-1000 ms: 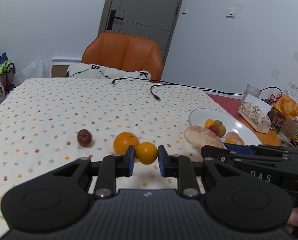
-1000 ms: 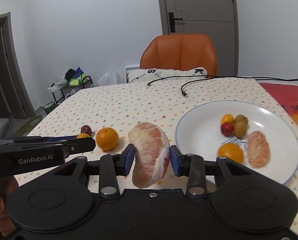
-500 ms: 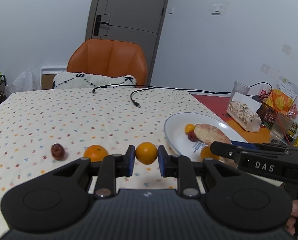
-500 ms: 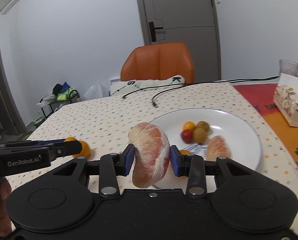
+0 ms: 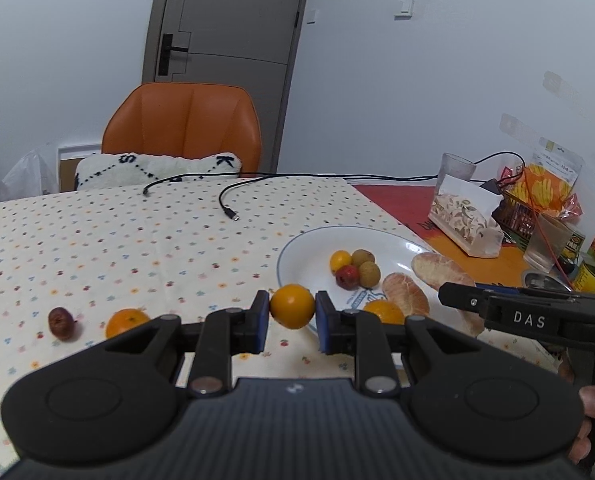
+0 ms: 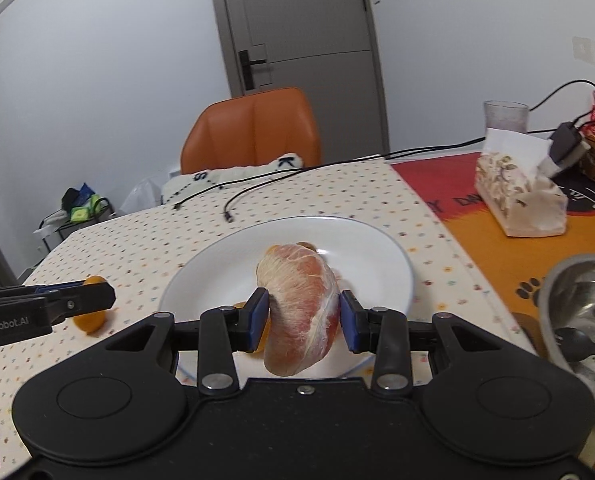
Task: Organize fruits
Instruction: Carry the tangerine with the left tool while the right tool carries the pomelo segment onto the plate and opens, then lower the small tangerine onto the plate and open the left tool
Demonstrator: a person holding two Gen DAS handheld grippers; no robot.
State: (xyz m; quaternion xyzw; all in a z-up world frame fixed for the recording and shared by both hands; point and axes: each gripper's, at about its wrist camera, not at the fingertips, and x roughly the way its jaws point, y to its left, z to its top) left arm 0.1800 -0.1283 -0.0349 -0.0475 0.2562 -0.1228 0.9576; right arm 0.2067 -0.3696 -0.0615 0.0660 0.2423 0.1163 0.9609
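plate: 7 fruits | tablecloth: 1 orange, 1 date | left gripper pinching kumquat | right gripper pinching pomelo segment

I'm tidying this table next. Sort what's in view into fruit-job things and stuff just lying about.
Job:
- small orange in left tongs
- pomelo segment in right tongs
- white plate with fruit
- orange and dark red fruit on the tablecloth

Lying about:
- black cables
- tissue pack
- glass
- metal bowl
- snack bags
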